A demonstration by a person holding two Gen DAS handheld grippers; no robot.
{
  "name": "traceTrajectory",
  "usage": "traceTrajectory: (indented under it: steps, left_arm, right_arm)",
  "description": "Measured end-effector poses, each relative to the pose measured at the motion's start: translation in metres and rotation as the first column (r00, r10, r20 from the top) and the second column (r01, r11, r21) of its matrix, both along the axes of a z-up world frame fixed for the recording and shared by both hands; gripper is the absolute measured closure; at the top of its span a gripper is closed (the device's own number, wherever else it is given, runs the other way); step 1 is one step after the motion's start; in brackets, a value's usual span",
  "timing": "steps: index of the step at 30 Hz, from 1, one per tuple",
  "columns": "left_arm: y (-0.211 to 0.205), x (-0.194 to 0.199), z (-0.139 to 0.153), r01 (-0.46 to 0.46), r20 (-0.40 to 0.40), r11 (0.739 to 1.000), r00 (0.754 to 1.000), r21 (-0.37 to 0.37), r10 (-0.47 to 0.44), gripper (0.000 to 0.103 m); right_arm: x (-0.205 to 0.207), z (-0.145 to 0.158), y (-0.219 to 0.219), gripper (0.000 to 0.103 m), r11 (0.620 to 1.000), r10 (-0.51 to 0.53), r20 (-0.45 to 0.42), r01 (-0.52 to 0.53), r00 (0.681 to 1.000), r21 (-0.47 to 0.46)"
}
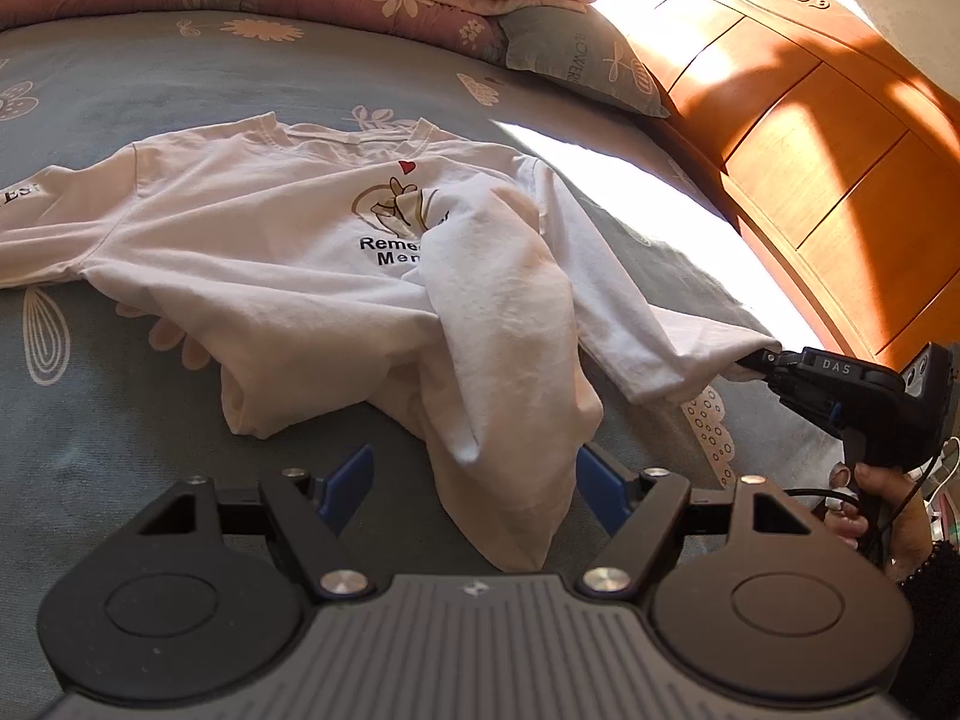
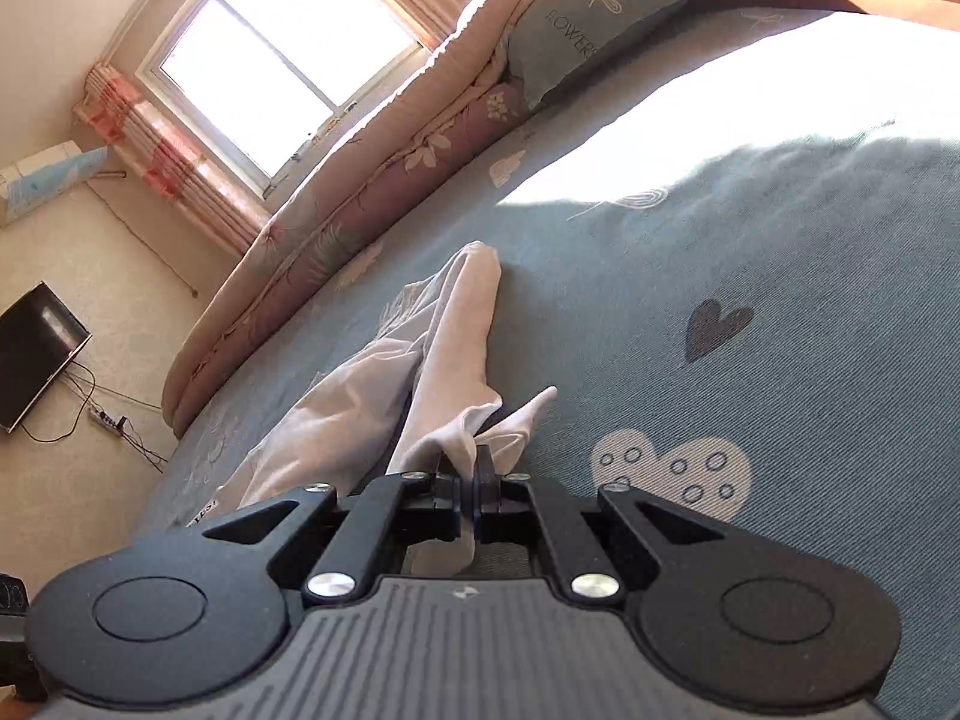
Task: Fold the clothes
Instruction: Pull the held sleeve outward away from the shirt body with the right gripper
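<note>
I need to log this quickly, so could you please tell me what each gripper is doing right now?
Left gripper: open; a fold of the white printed cotton T-shirt lies between its blue pads, not pinched.
Right gripper: shut on the T-shirt's sleeve end.

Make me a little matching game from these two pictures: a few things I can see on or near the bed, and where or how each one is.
Things:
1. white T-shirt
2. left gripper
3. right gripper
4. pillow

States:
A. jaws wide open, cloth lying between them
B. leaning by the wooden headboard
C. clamped on a sleeve end
D. spread on the blue bedspread, partly bunched

Pairs: 1-D, 2-A, 3-C, 4-B
</note>
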State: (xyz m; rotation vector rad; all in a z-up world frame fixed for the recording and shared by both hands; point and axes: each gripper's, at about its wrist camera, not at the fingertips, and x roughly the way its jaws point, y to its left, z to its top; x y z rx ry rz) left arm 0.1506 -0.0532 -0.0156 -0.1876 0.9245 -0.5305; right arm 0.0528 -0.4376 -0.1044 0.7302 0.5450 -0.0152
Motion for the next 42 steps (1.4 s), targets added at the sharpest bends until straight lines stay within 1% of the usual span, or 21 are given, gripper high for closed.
traceTrajectory:
  steps: [5, 7, 9, 13, 16, 18, 20, 21, 22, 23, 24, 25, 26, 27, 28, 31, 33, 35, 38, 40, 42]
  left_arm:
    - [-0.001, 0.002, 0.001, 0.0, 0.001, 1.0, 1.0, -0.001, 0.0, 0.028]
    - [-0.002, 0.004, 0.0, 0.002, -0.001, 1.0, 1.0, -0.002, -0.002, 0.028]
    - [-0.003, 0.006, -0.001, 0.004, -0.004, 1.0, 1.0, -0.002, -0.004, 0.028]
    - [-0.003, 0.006, 0.0, 0.006, -0.003, 1.0, 1.0, -0.001, -0.006, 0.028]
    - [-0.001, 0.008, 0.002, -0.004, 0.002, 1.0, 1.0, 0.002, 0.004, 0.028]
    - [0.001, 0.01, 0.003, -0.011, 0.004, 1.0, 1.0, 0.004, 0.011, 0.028]
    - [0.003, 0.012, 0.003, -0.016, 0.003, 1.0, 1.0, 0.007, 0.016, 0.028]
    - [0.004, 0.013, 0.003, -0.018, 0.003, 1.0, 1.0, 0.009, 0.018, 0.028]
    - [0.004, 0.014, 0.004, -0.019, 0.004, 1.0, 1.0, 0.011, 0.019, 0.028]
    - [0.005, 0.015, 0.004, -0.021, 0.006, 1.0, 1.0, 0.011, 0.021, 0.028]
    - [0.006, 0.016, 0.005, -0.022, 0.008, 1.0, 1.0, 0.01, 0.022, 0.028]
    - [0.006, 0.018, 0.005, -0.024, 0.009, 1.0, 1.0, 0.008, 0.024, 0.028]
    - [0.006, 0.019, 0.005, -0.024, 0.008, 1.0, 1.0, 0.006, 0.024, 0.028]
    - [0.006, 0.021, 0.005, -0.021, 0.01, 1.0, 1.0, 0.004, 0.021, 0.028]
    - [0.005, 0.021, 0.005, -0.018, 0.013, 1.0, 1.0, 0.003, 0.018, 0.028]
    - [0.0, 0.023, 0.005, -0.005, 0.014, 1.0, 1.0, -0.006, 0.005, 0.028]
    - [-0.005, 0.023, 0.003, 0.003, 0.009, 1.0, 1.0, -0.004, -0.003, 0.028]
    - [-0.009, 0.022, 0.002, 0.013, 0.003, 1.0, 1.0, 0.001, -0.013, 0.028]
    - [-0.014, 0.018, 0.001, 0.025, -0.002, 1.0, 1.0, 0.014, -0.025, 0.028]
    - [-0.016, 0.016, 0.002, 0.02, -0.002, 1.0, 1.0, 0.022, -0.02, 0.028]
    - [-0.017, 0.016, 0.003, 0.017, -0.003, 0.999, 1.0, 0.029, -0.017, 0.028]
  right_arm:
    - [-0.014, 0.014, -0.031, 0.098, 0.987, -0.115, -0.086, 0.103, 0.99, -0.126]
    - [-0.01, 0.018, -0.031, 0.097, 0.969, -0.142, -0.133, 0.11, 0.981, -0.219]
    - [0.001, 0.022, -0.027, 0.097, 0.955, -0.137, -0.153, 0.089, 0.979, -0.284]
    - [0.047, 0.027, -0.009, 0.094, 0.935, -0.078, -0.174, 0.011, 0.982, -0.354]
    - [0.093, 0.023, 0.005, 0.094, 0.934, -0.01, -0.194, -0.06, 0.981, -0.351]
    - [0.126, 0.015, 0.015, 0.094, 0.93, 0.028, -0.228, -0.109, 0.973, -0.352]
    - [0.152, 0.002, 0.021, 0.092, 0.934, 0.082, -0.271, -0.169, 0.959, -0.315]
    - [0.158, -0.003, 0.021, 0.088, 0.94, 0.101, -0.283, -0.185, 0.954, -0.288]
    - [0.162, -0.008, 0.02, 0.078, 0.945, 0.113, -0.286, -0.192, 0.952, -0.265]
    - [0.161, -0.01, 0.019, 0.074, 0.95, 0.129, -0.28, -0.2, 0.951, -0.24]
    - [0.154, -0.007, 0.015, 0.064, 0.955, 0.148, -0.254, -0.205, 0.956, -0.214]
    - [0.143, -0.002, 0.011, 0.051, 0.959, 0.166, -0.218, -0.208, 0.962, -0.19]
    - [0.131, 0.003, 0.005, 0.044, 0.964, 0.176, -0.181, -0.207, 0.968, -0.166]
    - [0.116, 0.009, -0.002, 0.031, 0.969, 0.18, -0.144, -0.2, 0.973, -0.142]
    - [0.102, 0.015, -0.01, 0.023, 0.974, 0.182, -0.106, -0.194, 0.978, -0.117]
    - [0.065, 0.018, -0.04, 0.012, 0.99, 0.139, -0.046, -0.14, 0.989, -0.011]
    - [0.048, 0.005, -0.061, 0.009, 0.99, 0.099, -0.046, -0.093, 0.994, 0.103]
    - [0.036, -0.016, -0.076, 0.008, 0.973, 0.06, -0.043, -0.048, 0.997, 0.227]
    - [0.029, -0.048, -0.085, 0.007, 0.915, 0.031, -0.024, -0.019, 0.999, 0.403]
    - [0.033, -0.056, -0.08, 0.004, 0.893, 0.031, 0.019, -0.036, 0.999, 0.449]
    - [0.041, -0.055, -0.075, 0.0, 0.89, 0.027, 0.044, -0.044, 0.999, 0.454]
